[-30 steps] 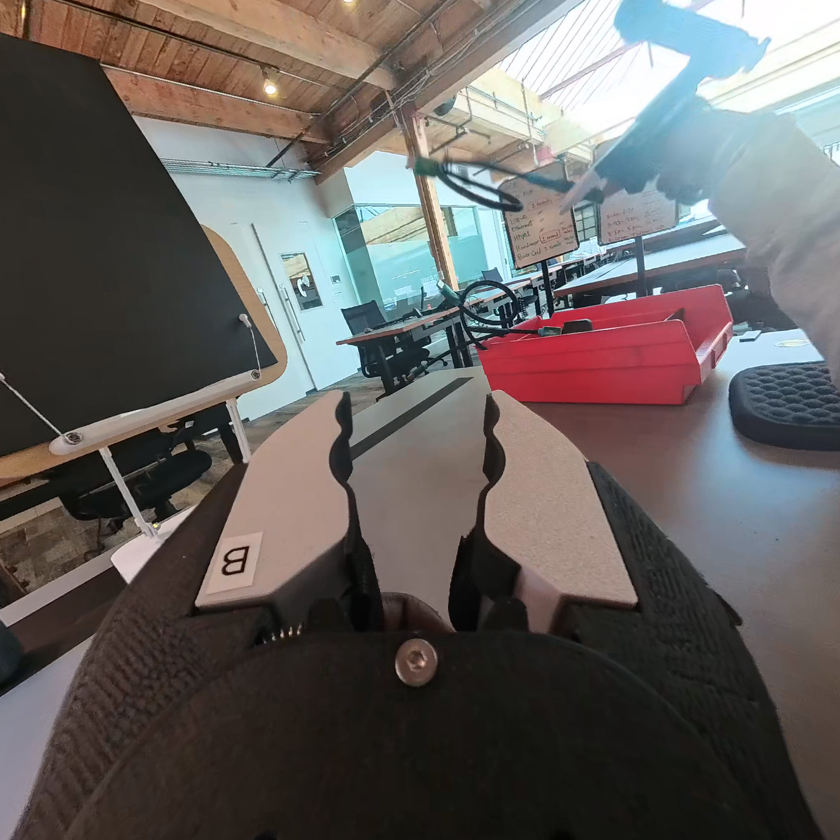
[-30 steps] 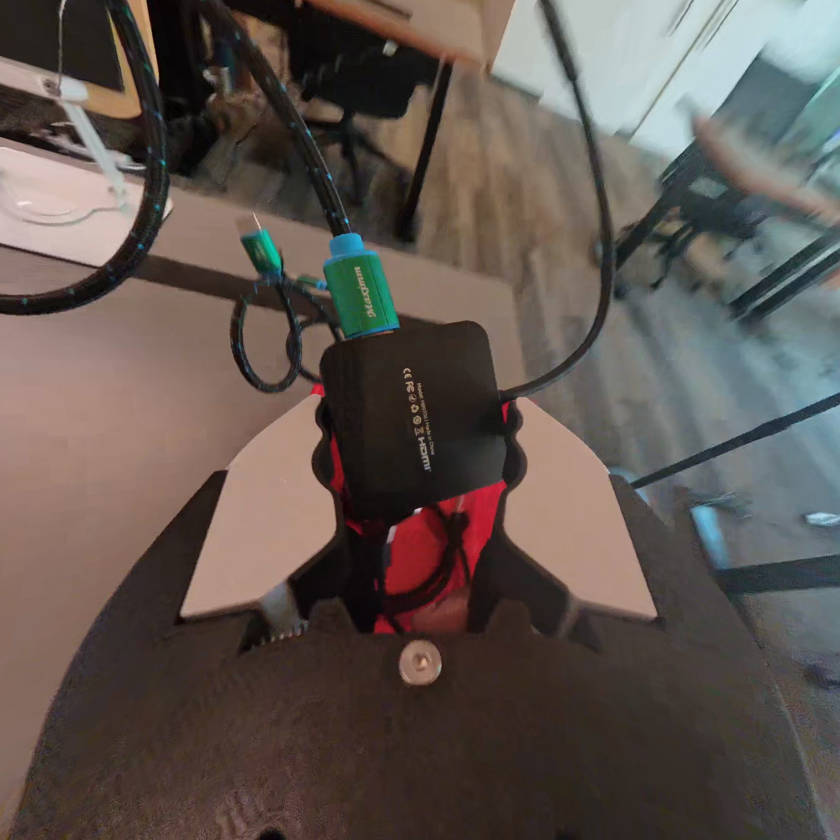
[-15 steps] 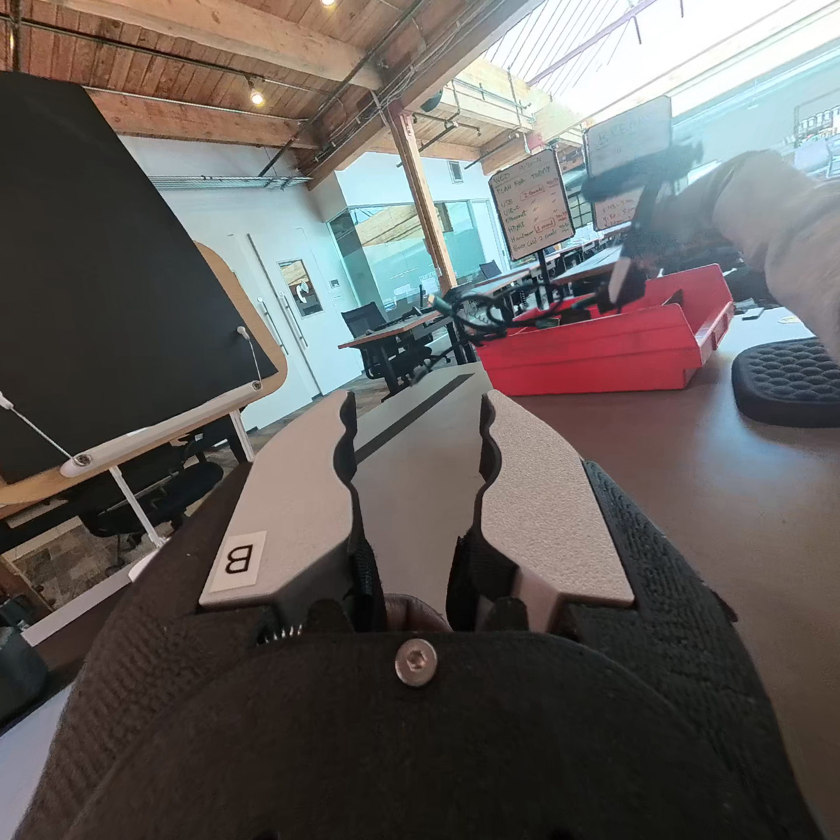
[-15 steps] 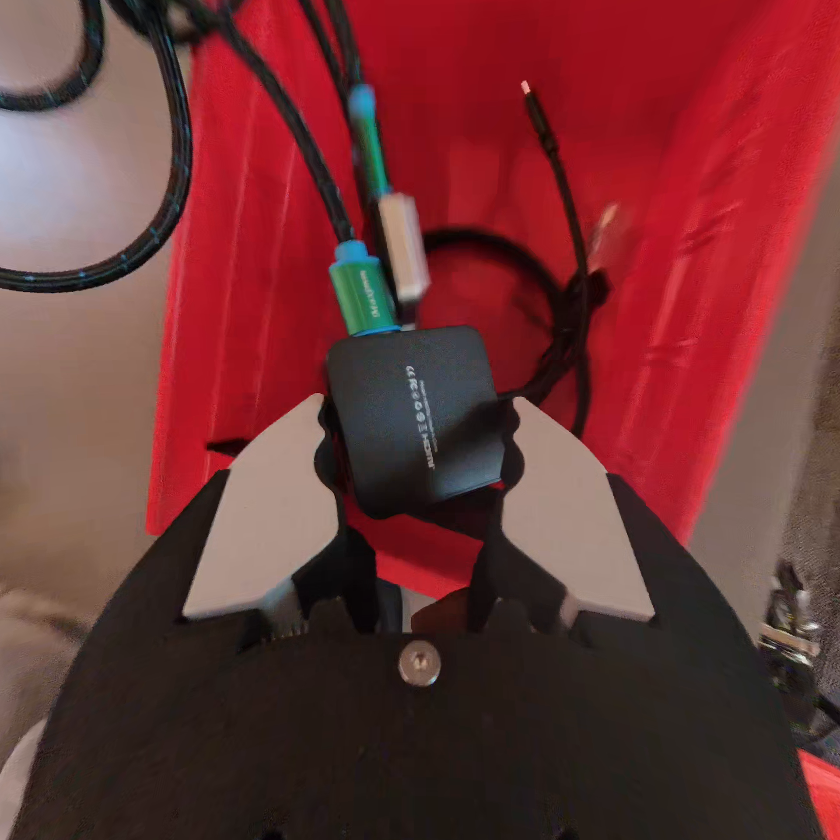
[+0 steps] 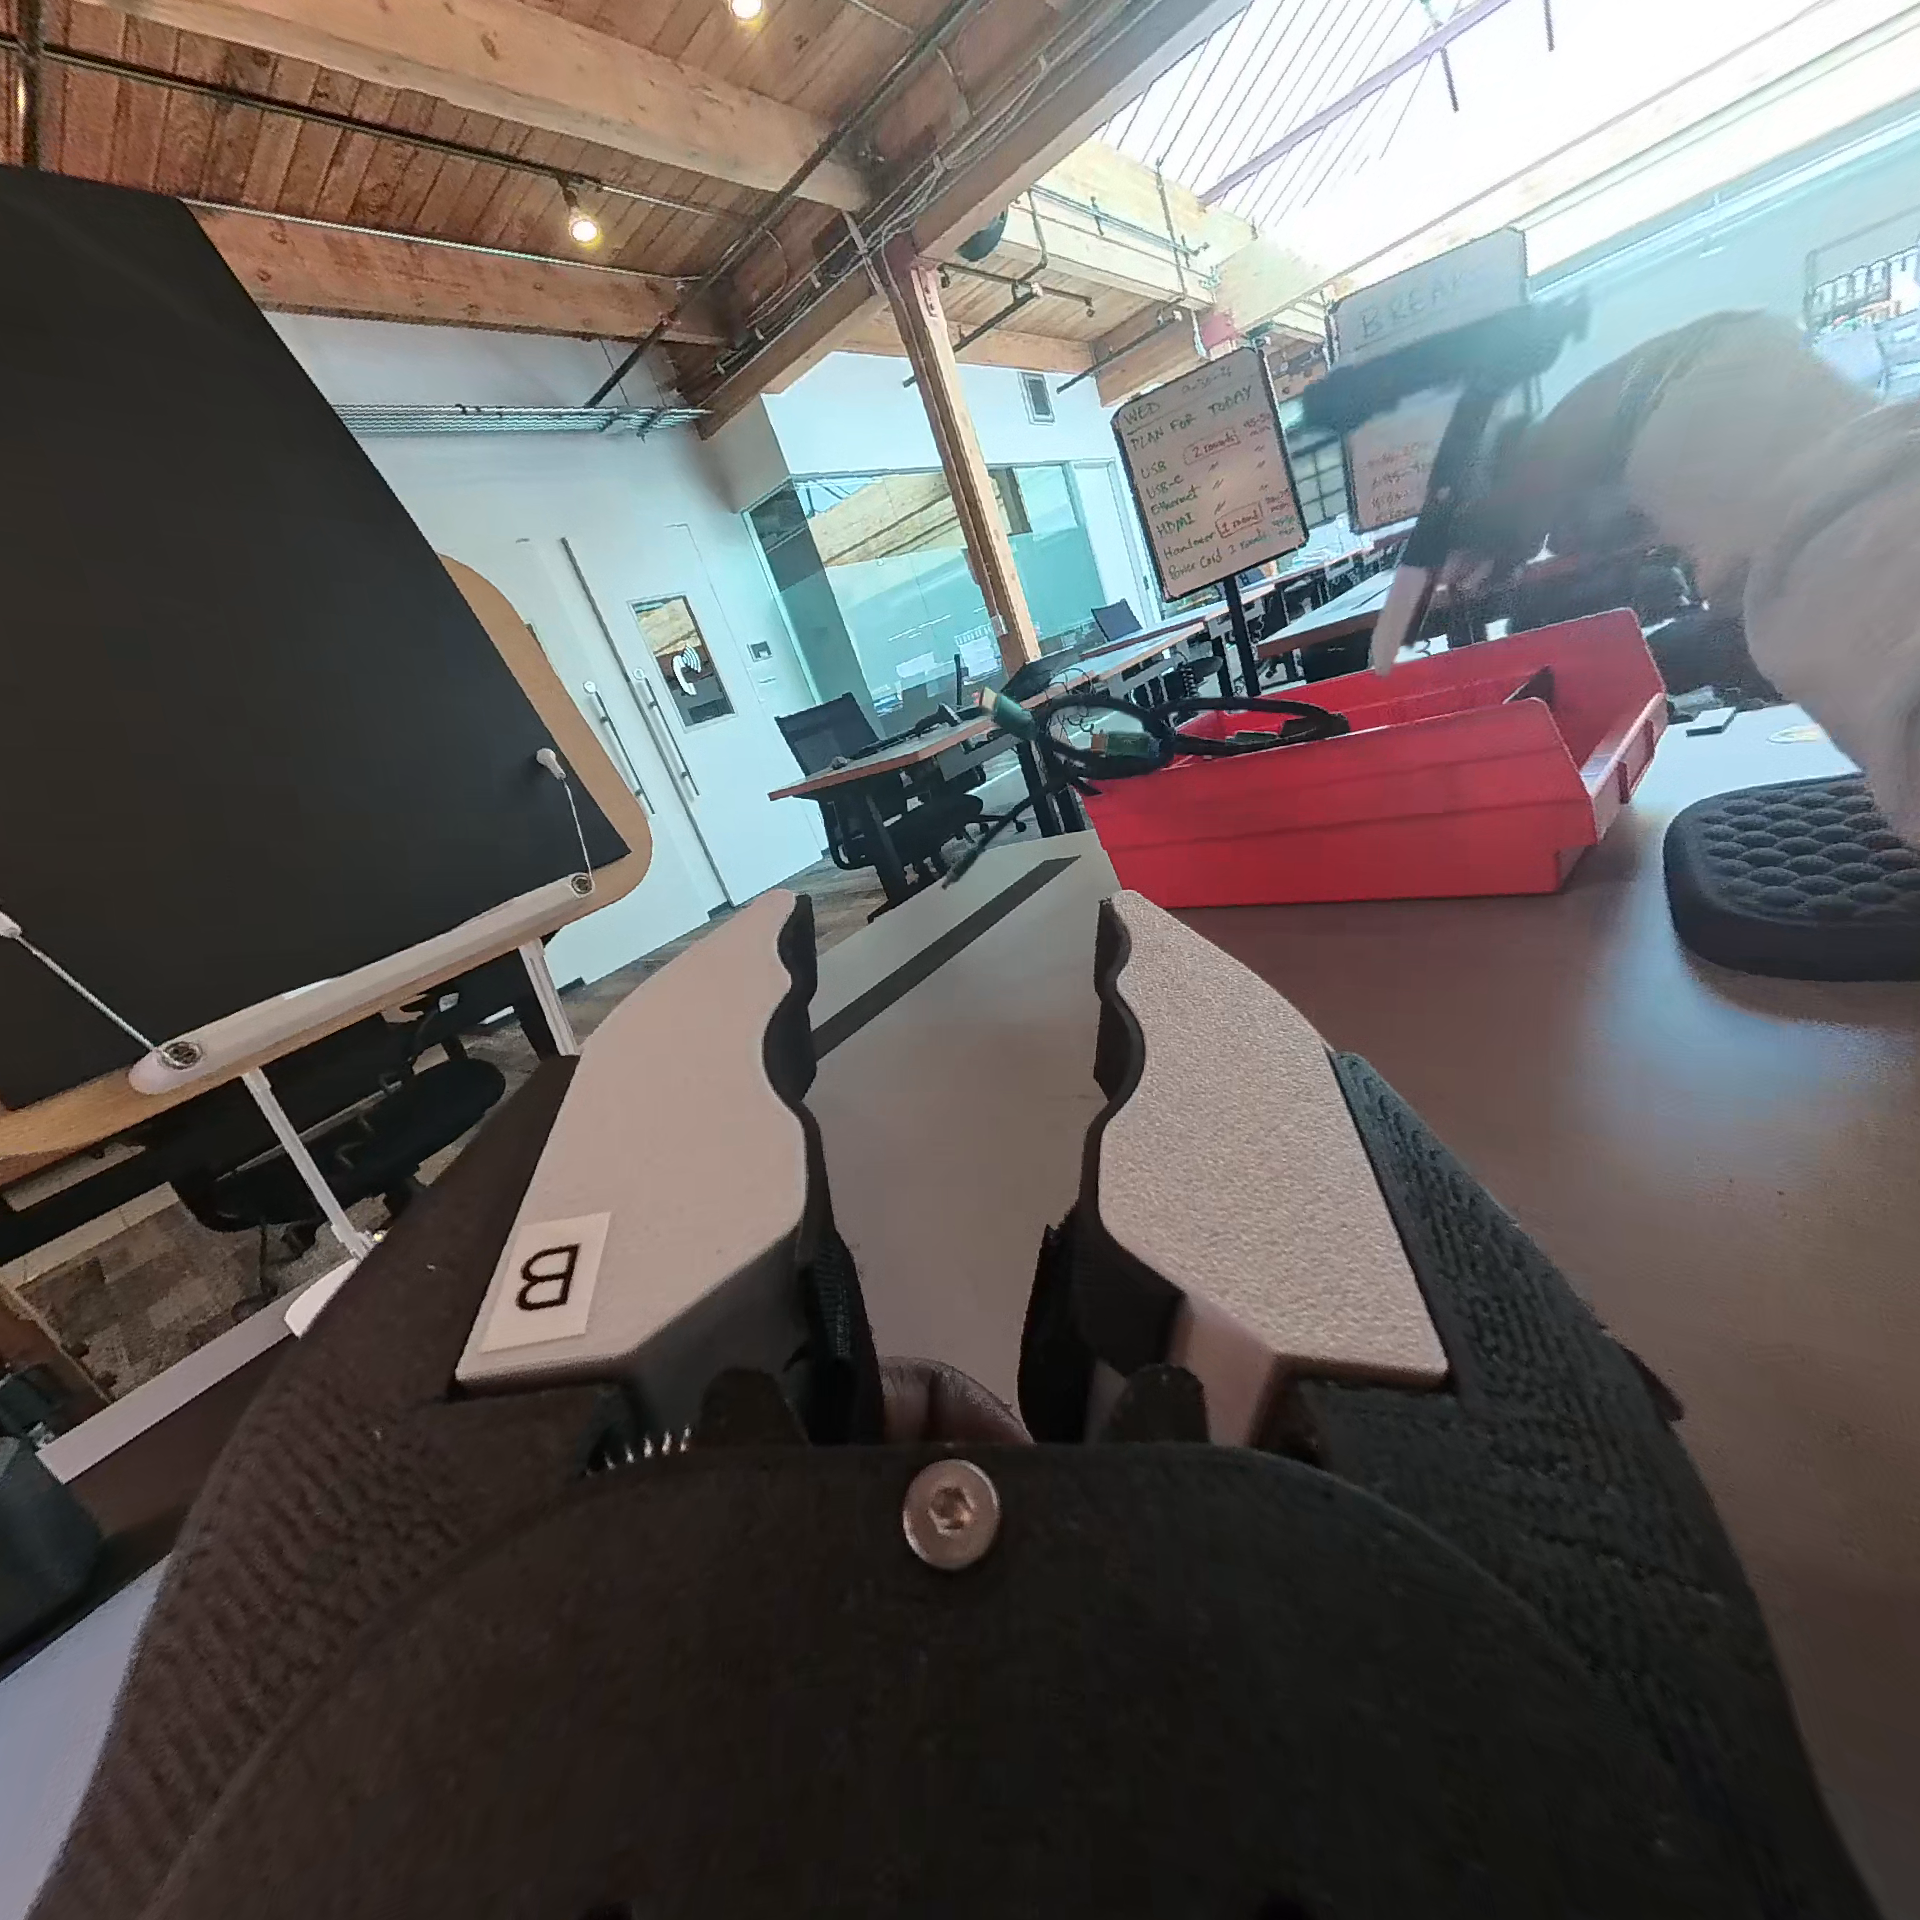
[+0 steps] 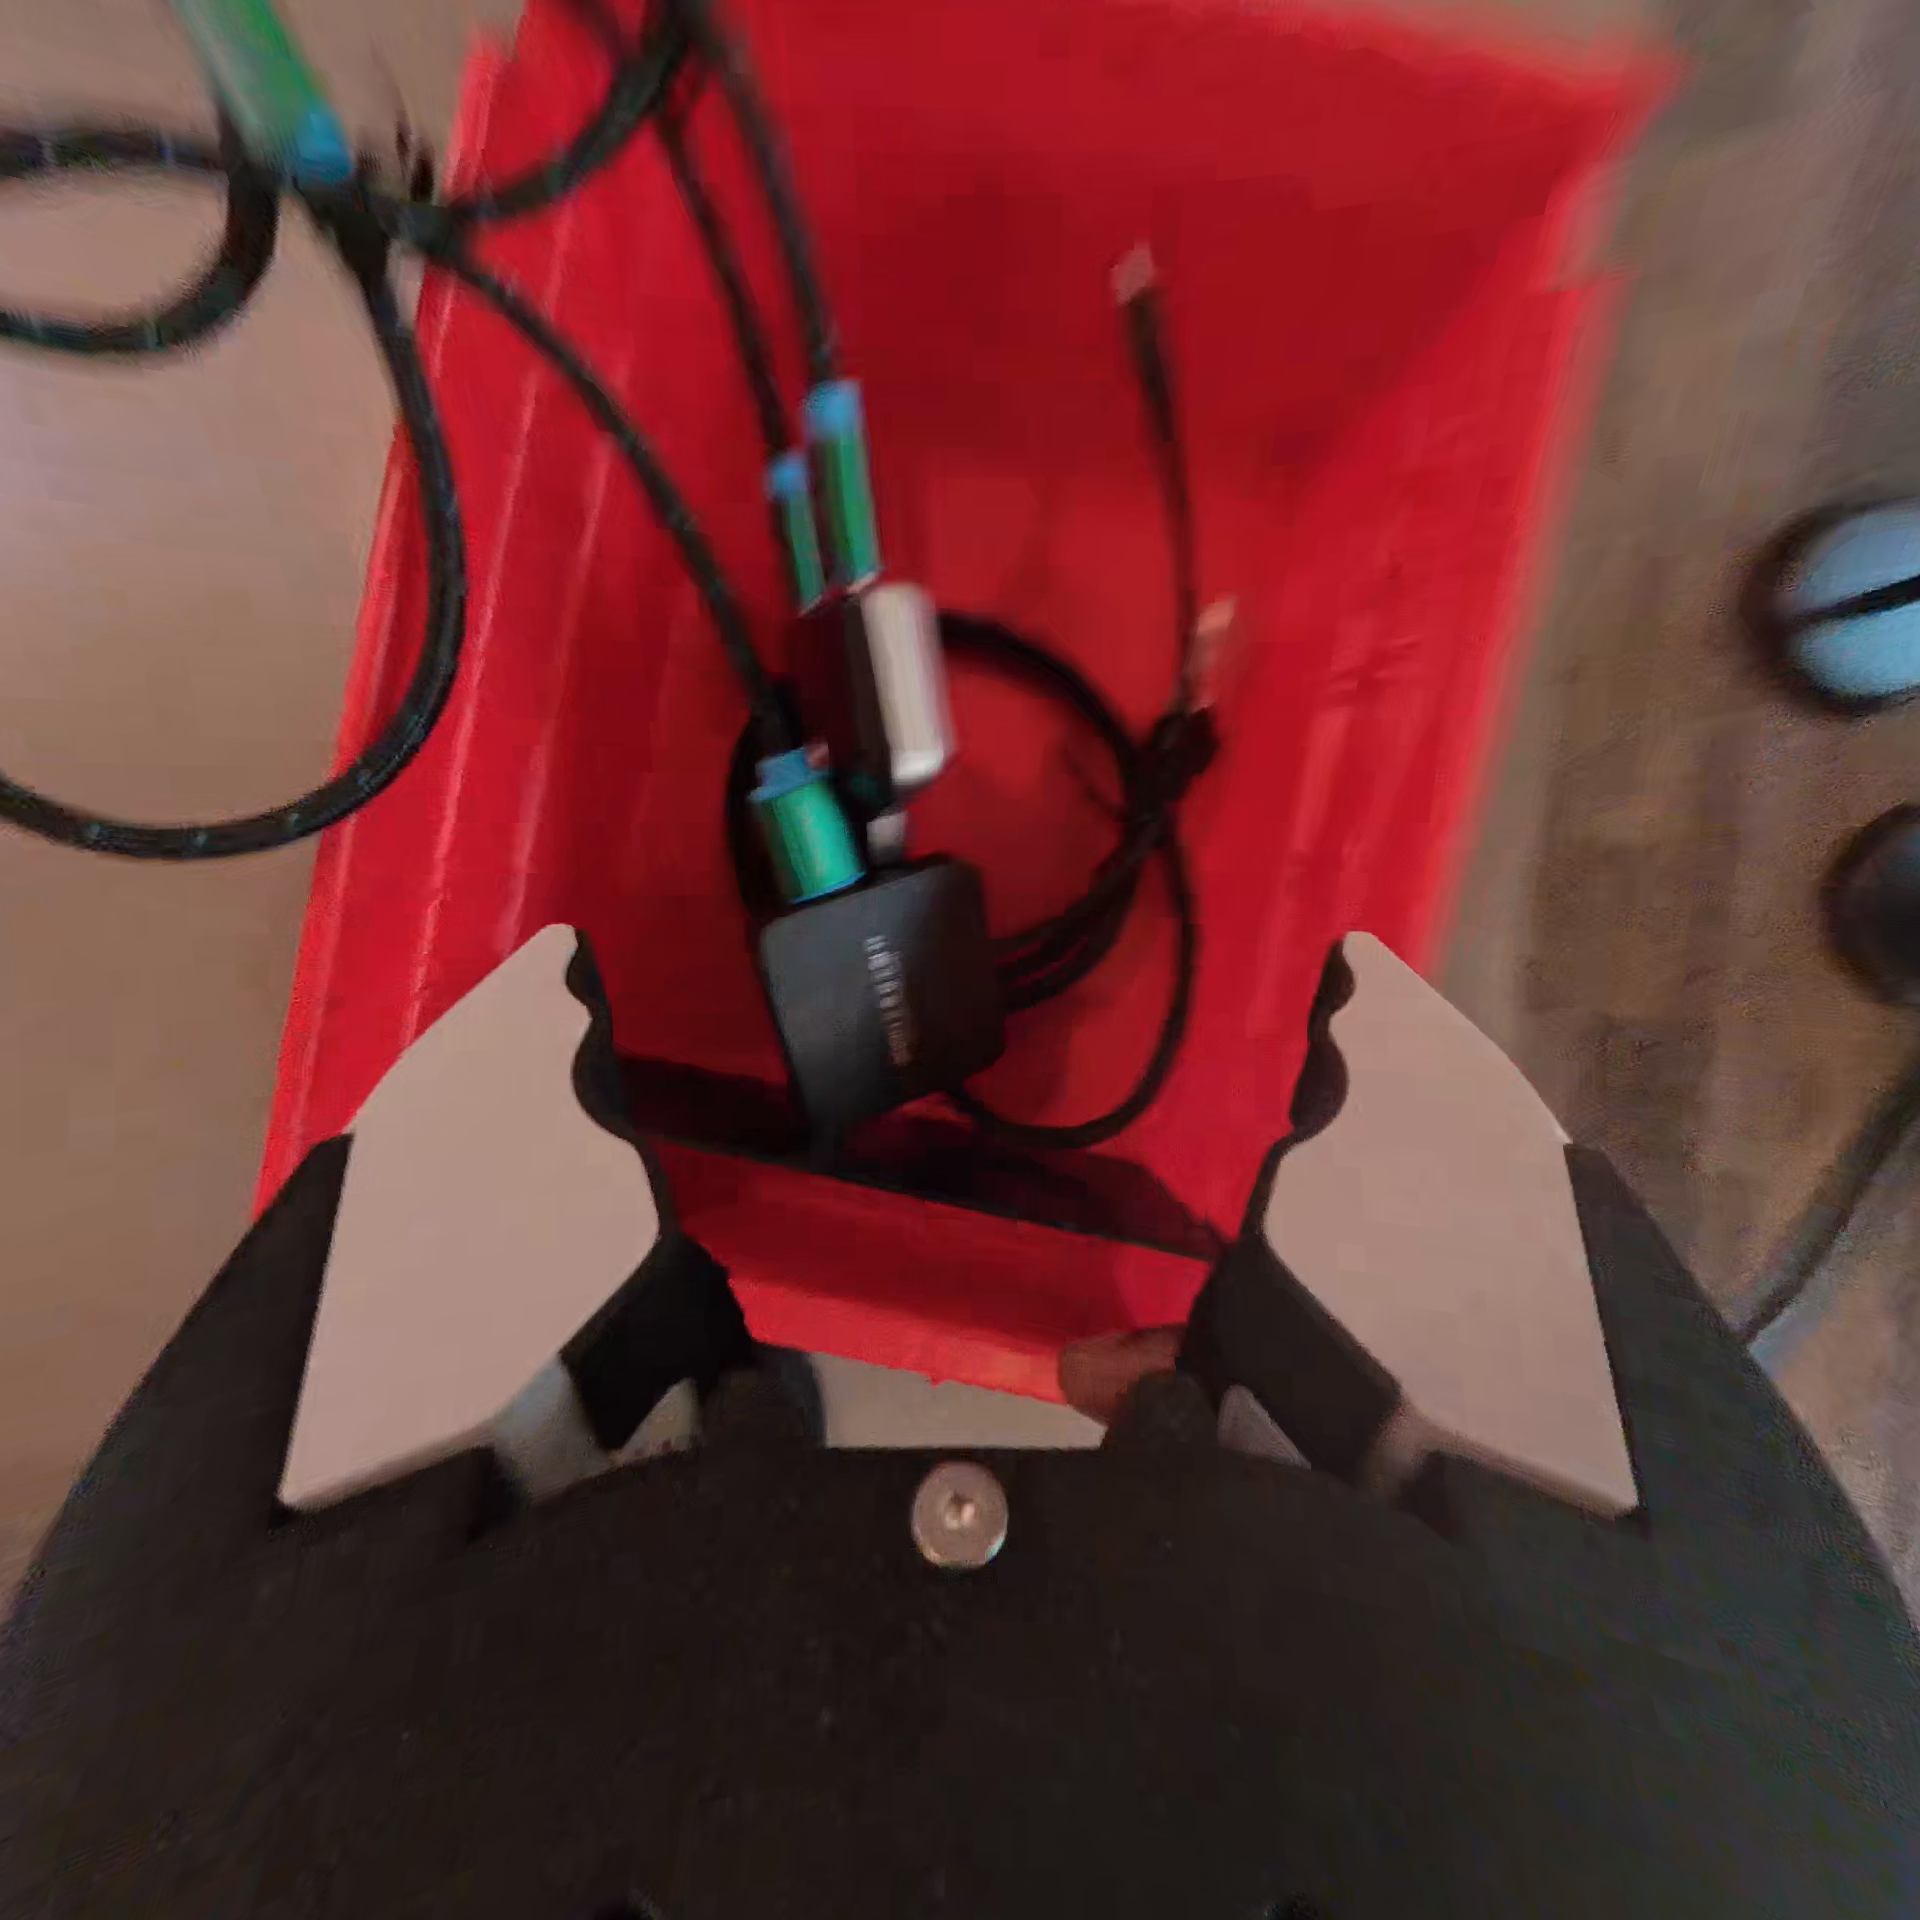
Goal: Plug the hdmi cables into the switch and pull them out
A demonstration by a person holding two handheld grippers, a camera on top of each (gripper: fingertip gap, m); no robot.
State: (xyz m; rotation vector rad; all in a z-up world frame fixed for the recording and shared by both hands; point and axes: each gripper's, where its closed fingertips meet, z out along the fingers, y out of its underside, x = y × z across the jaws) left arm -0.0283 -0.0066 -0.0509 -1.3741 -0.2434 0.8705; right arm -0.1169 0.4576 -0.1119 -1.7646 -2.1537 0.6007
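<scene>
The black HDMI switch (image 6: pixel 883 987) lies in the red bin (image 6: pixel 1351 520) with a green-ended HDMI plug (image 6: pixel 805 842) in it. A second box (image 6: pixel 894 681) with two green plugs lies just beyond. My right gripper (image 6: pixel 956 987) is open and empty above the bin, over the switch. It shows blurred over the bin in the left wrist view (image 5: pixel 1403 623). My left gripper (image 5: pixel 945 925) is open and empty, low over the table, far from the bin (image 5: pixel 1351 821). Braided black cables (image 5: pixel 1101 727) hang over the bin's left rim.
A thin black cable with small plugs (image 6: pixel 1164 499) lies coiled in the bin. A black honeycomb pad (image 5: pixel 1808 883) lies on the brown table (image 5: pixel 1558 1091) at the right. A black board on a white stand (image 5: pixel 208 675) stands to the left. Braided cable loops lie on the table left of the bin (image 6: pixel 208 810).
My right gripper swung over the red bin with the switch, lowered it, then opened and let it go into the bin. My left gripper has barely moved.
</scene>
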